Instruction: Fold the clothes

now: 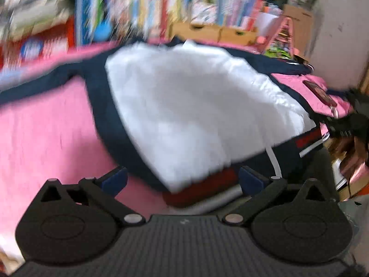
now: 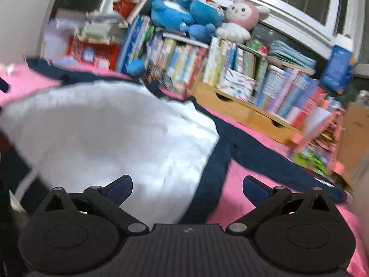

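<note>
Pink bed cover lay under all; white and navy jacket lay spread flat on it, ready for folding; left gripper at 6 o'clock, wide open, held nothing; right gripper same, over jacket side.

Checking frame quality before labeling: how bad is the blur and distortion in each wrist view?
Left wrist: heavy motion smear on the books and the jacket; the left tongs stay sharp. Right wrist: milder, with books streaked and plush toys fairly crisp. Fisheye bends both views at the edges.
</note>
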`<state>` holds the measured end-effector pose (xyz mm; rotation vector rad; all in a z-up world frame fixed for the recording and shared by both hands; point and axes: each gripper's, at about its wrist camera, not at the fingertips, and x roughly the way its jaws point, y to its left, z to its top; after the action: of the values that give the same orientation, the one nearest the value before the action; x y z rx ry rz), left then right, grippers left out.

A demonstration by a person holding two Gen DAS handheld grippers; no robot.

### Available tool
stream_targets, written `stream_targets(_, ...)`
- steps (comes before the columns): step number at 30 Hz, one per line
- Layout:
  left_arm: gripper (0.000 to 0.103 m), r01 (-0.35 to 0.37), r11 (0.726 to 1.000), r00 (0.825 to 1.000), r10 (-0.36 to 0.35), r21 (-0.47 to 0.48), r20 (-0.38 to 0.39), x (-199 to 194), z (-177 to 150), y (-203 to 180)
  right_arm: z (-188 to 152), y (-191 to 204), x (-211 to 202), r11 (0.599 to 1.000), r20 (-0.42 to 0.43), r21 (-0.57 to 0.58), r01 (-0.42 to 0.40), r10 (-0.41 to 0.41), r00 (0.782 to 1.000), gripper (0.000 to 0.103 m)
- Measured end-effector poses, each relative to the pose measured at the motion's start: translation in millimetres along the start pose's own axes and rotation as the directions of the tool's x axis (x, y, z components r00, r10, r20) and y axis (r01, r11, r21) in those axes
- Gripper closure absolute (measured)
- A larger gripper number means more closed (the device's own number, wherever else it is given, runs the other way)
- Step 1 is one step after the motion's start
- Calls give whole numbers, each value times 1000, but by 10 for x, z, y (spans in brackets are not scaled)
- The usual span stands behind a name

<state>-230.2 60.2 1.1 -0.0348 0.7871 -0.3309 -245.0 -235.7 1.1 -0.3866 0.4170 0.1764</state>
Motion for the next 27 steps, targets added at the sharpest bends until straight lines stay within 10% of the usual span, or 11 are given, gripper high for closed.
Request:
stream_targets(7, 0, 55, 955, 997, -68, -292, -35, 354, -77, 302, -395, -151, -189, 956, -51, 275, -102, 121, 991, 9)
stream_targets(10, 9, 109, 920, 992, -126, -375, -21, 493, -116, 374, -517, -256, -81, 913, -76, 391, -115, 156, 985, 31)
stream_targets(12, 39, 152, 908, 987, -163, -389, 3, 461, -112, 377, -516, -321, -55, 889, -64, 437, -137, 183, 981, 33)
stream_targets(18, 81, 279, 861, 959, -272, -424, 78, 365, -98, 384, -461, -456, -79, 848, -110, 483, -216, 304, 946, 42)
stream_targets(23, 79, 303, 851, 950, -302, -429, 72, 437, -57, 376, -574, -544, -59, 755, -123, 598, -270, 419, 899, 42)
stream_targets(27, 54, 334, 814, 932, -362, -476, 34, 615, -72, 335, -691, -618, 212, 634, -148, 735, -241, 497, 855, 41)
